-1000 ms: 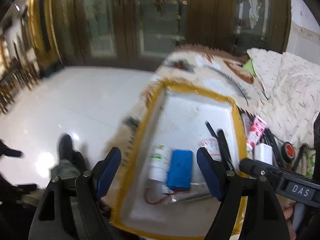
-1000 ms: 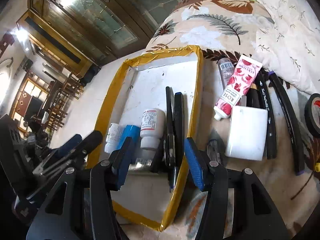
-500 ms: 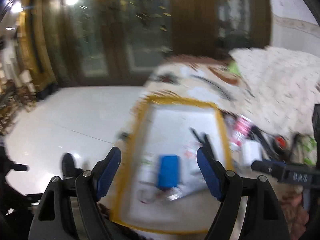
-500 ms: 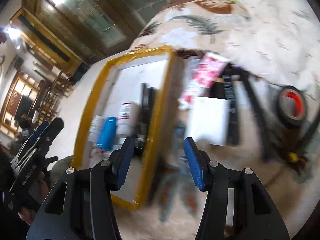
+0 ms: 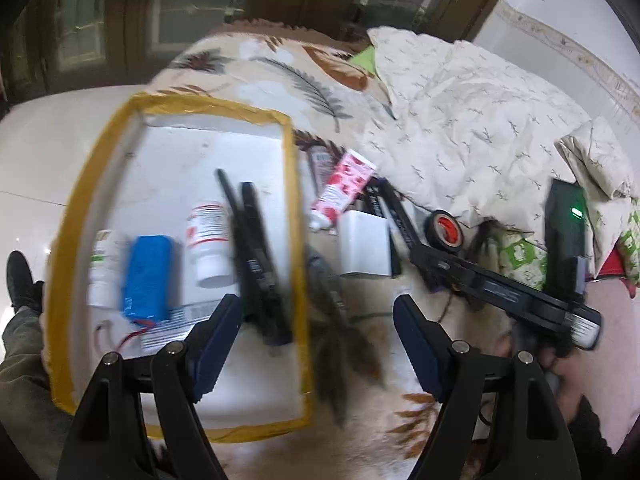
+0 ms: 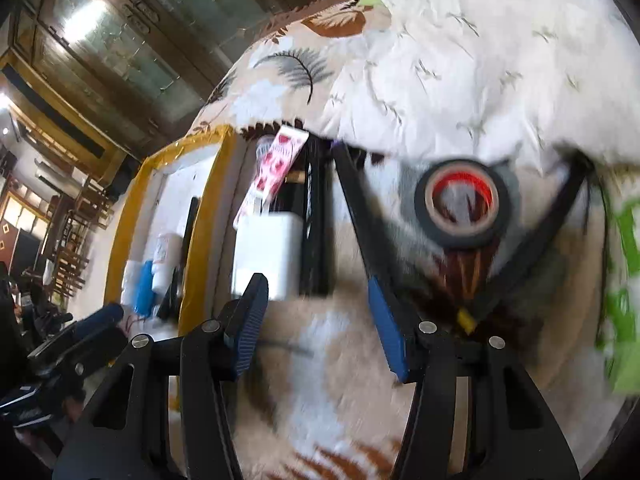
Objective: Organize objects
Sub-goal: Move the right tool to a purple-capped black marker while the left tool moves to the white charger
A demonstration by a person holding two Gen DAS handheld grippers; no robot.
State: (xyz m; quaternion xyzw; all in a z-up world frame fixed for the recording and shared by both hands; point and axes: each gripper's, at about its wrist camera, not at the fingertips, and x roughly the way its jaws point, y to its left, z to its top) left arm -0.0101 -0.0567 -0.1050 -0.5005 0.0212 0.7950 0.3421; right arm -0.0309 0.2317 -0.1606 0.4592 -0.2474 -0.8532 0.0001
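A white tray with a yellow taped rim (image 5: 294,216) lies on the leaf-patterned bedspread. It holds a blue battery pack (image 5: 146,276), a white pill bottle (image 5: 208,246), another white bottle (image 5: 102,268) and black pens (image 5: 256,256). Right of the tray lie a pink rose tube (image 5: 344,190), a white box (image 5: 364,246), black markers and a black tape roll (image 6: 462,202). My left gripper (image 5: 316,316) is open and empty over the tray's right rim. My right gripper (image 6: 316,312) is open and empty, near the white box (image 6: 266,254) and the tape roll.
A crumpled cream quilt (image 5: 480,120) covers the bed to the right. Green patterned packaging (image 5: 520,256) lies beside the tape. The right gripper's body (image 5: 500,292) reaches in from the right. White floor (image 5: 40,152) and dark wooden doors lie beyond the bed.
Both grippers have swung to the right. The right one has left the tray and now faces the white box and tape roll. Both stay open and empty.
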